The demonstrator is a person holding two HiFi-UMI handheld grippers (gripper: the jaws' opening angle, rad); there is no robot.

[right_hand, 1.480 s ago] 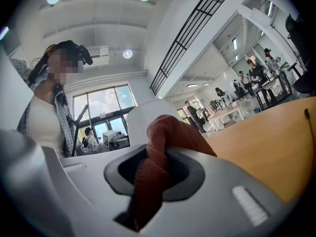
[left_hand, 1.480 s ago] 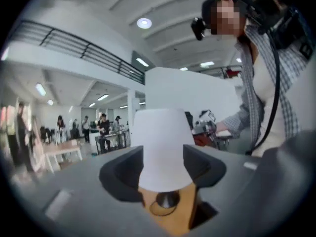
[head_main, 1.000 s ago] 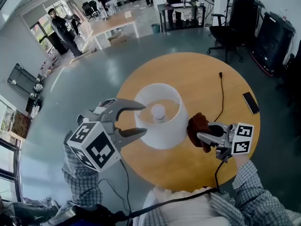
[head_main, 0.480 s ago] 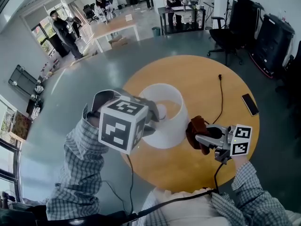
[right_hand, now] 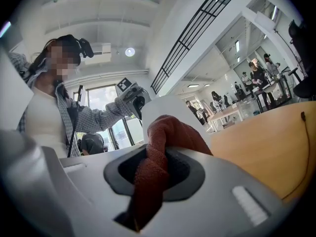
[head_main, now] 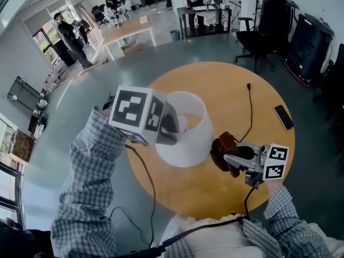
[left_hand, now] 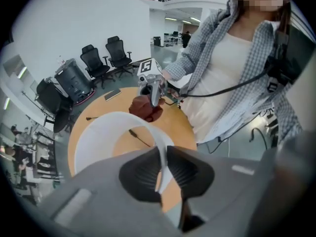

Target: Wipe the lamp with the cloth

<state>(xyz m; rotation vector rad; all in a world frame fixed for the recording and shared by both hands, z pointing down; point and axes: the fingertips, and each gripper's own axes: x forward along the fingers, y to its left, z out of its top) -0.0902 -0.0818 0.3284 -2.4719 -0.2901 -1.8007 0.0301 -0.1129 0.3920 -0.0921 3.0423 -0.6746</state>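
A lamp with a white drum shade (head_main: 189, 138) stands on the round wooden table (head_main: 226, 90). My left gripper (head_main: 171, 132) points steeply down over the shade's left rim, with its marker cube hiding most of the jaws. In the left gripper view the jaws (left_hand: 161, 169) have just been closing and now pinch the thin shade rim (left_hand: 98, 137) between their pads. My right gripper (head_main: 232, 156) sits level to the right of the lamp, shut on a dark red cloth (head_main: 222, 148). In the right gripper view the cloth (right_hand: 165, 132) bunches out of the jaws (right_hand: 153, 169), close to the shade.
The lamp's black cord (head_main: 251, 106) runs across the table toward its far edge. A phone (head_main: 284, 117) lies near the right edge. Office chairs (head_main: 263, 31) and black cases (head_main: 314, 42) stand beyond the table. People stand by desks far back.
The left gripper swung up over the lamp, tipped downward, and its wide-open jaws closed onto the shade's rim. The right gripper and cloth stayed put.
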